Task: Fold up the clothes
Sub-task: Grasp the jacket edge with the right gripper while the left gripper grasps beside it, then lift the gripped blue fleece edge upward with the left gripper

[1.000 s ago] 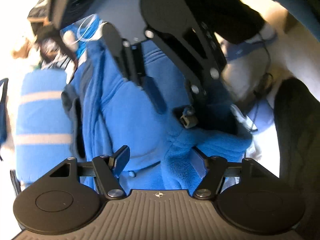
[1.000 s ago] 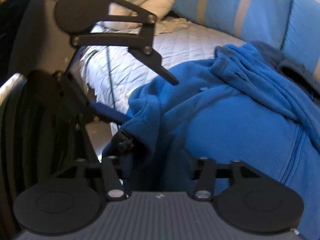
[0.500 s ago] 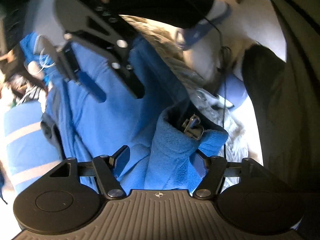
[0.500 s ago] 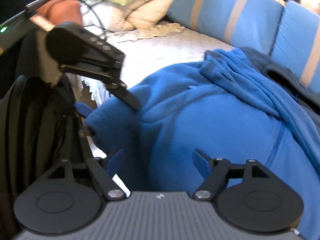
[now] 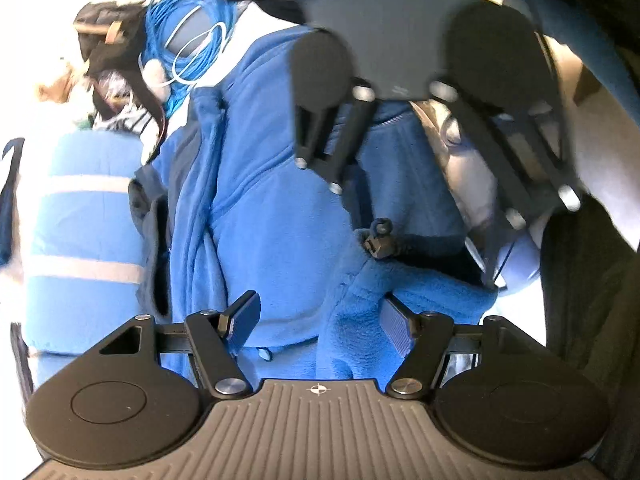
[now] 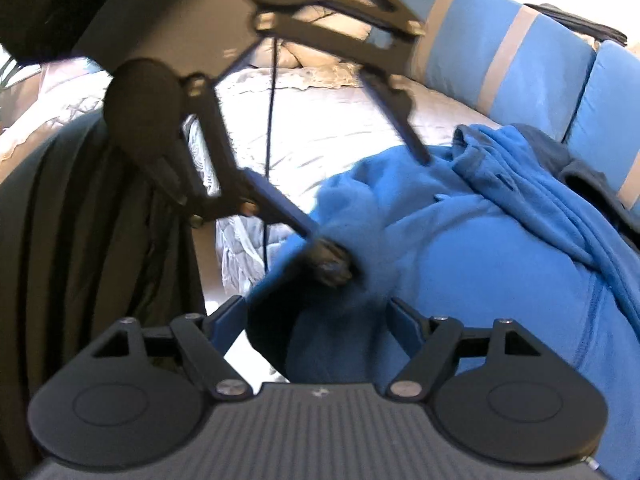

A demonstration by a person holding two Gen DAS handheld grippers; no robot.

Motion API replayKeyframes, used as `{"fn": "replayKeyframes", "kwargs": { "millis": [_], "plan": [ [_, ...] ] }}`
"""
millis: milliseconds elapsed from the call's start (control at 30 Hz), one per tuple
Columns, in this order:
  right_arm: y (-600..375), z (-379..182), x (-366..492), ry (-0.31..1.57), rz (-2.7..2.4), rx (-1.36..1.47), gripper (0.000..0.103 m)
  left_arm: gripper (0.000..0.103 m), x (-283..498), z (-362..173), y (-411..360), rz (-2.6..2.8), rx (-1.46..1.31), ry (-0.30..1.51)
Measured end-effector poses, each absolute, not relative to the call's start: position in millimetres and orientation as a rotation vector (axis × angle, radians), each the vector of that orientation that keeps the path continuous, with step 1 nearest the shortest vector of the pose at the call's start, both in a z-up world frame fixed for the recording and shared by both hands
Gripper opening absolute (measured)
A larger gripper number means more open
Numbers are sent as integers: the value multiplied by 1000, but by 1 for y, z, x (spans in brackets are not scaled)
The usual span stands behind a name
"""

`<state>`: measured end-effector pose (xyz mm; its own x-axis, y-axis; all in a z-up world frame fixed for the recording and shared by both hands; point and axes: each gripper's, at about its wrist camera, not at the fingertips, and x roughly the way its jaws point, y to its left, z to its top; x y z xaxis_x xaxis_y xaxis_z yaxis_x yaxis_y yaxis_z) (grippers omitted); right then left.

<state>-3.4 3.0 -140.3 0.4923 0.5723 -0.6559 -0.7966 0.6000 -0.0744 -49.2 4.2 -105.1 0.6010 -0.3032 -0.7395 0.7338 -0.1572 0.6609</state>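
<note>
Fleece fills both of my views: a bright blue fleece jacket (image 5: 272,240) lies spread over a pale quilted bedspread (image 6: 320,128), reaching from the middle of each frame down to the lower edge. My left gripper (image 5: 320,316) has its jaws spread wide, and a bunched fold of the jacket's hem rises between them, pressing against the right-hand pad while the left-hand pad stands clear of the cloth. A dark cord toggle (image 5: 378,240) sits on the fleece just above that fold, at centre right of the left wrist frame. My right gripper (image 6: 316,320) is parted as well, with a rumpled edge of the jacket lying in the gap; whether either pad touches the fabric I cannot tell, as that part is blurred. In the right wrist view my other gripper crosses the upper left, its fingers also apart, their tips down at the jacket near its dark toggle. A blue cushion with pale stripes (image 6: 500,40) leans along the upper right of that frame, behind the jacket. A coil of blue cable (image 5: 188,28) hangs in the upper left of the left wrist frame.
</note>
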Motion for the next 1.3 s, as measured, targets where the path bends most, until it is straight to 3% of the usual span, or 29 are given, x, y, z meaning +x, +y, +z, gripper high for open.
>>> {"fn": "replayKeyframes", "kwargs": {
  "millis": [200,267,300,333,467,1000,1300],
  "plan": [
    [37,-162,-30,532,753,-531,84,65,-37,-94,2,-924,1356,448],
    [48,-171,-34,489,694,-591,61,64,-36,-92,2,-919,1340,460],
    [52,-174,-34,477,660,-620,32,64,-39,-92,4,-916,1341,456],
    [52,-175,-32,486,665,-624,17,65,-41,-91,5,-918,1347,452],
    [44,-165,-30,491,731,-635,15,65,-50,-86,13,-936,1391,448],
    [40,-172,-52,168,839,-1243,17,64,-60,-93,4,-1124,1670,521],
    [33,-161,-56,139,880,-1334,18,31,-62,-91,5,-1152,1704,577]
  ]
}}
